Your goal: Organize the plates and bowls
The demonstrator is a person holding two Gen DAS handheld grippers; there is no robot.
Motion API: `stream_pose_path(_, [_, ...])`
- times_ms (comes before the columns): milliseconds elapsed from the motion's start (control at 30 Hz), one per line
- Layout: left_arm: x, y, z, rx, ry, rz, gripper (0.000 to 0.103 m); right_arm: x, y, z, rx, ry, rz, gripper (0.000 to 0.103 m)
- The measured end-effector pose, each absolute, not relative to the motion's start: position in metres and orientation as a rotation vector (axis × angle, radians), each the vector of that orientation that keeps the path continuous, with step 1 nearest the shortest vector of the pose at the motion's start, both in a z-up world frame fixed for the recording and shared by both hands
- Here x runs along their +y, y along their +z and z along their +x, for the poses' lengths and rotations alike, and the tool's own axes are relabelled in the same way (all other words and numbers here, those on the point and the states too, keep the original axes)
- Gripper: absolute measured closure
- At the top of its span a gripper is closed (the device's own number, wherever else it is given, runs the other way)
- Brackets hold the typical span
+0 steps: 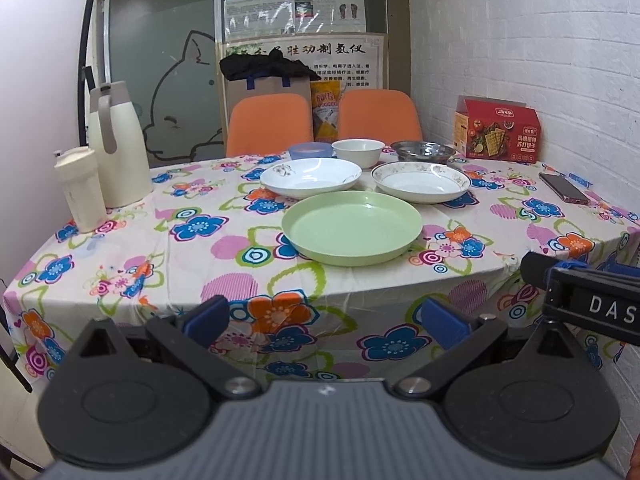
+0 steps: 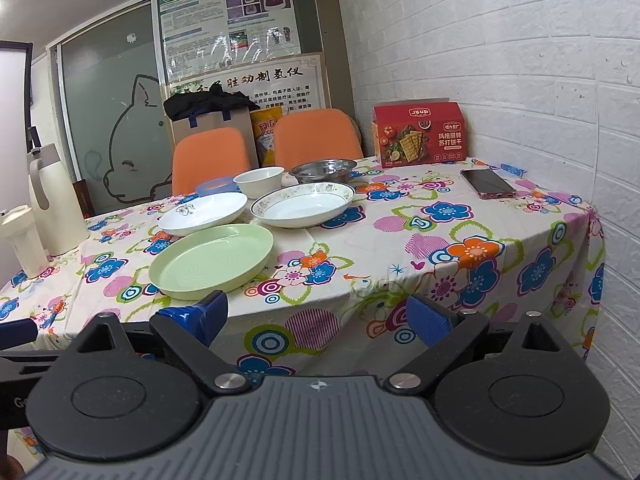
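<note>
Both grippers hang short of the near edge of the tabletop (image 1: 192,248), over the hanging flowered cloth. The left gripper (image 1: 326,320) has its jaws spread wide with nothing between them; the right gripper (image 2: 318,318) is the same, wide apart and empty. The right gripper's body also pokes into the left view at the far right edge.

The dishes sit in a cluster toward the middle and back of the tabletop. Nearest is the green plate (image 1: 352,228), lying flat. Behind it stand two white plates side by side: a plain-rimmed one (image 1: 311,178) on the left and a patterned-rim one (image 1: 421,182) on the right. In the back row are a blue bowl (image 1: 310,150), a white bowl (image 1: 358,152) and a steel bowl (image 1: 423,151) (left to right).

A flask (image 1: 118,140) and a cup (image 1: 80,190) stand at the left edge. A red box (image 1: 496,130) sits in the far right corner, with a phone (image 1: 564,188) in front of it. Two orange chairs (image 1: 270,124) stand behind.
</note>
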State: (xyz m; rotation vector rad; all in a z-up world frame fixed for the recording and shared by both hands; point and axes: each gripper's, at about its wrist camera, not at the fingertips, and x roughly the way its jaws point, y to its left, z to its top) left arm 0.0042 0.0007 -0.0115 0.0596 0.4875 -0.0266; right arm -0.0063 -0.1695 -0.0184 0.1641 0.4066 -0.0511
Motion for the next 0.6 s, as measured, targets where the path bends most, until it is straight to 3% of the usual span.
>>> stream_pose_path(600, [-0.0005, -0.0108, 0.0044, 0.488, -0.023, 0.066, 0.001, -0.1678, -0.0186, -0.0072, 0.407, -0.05, 0.171, 0.019])
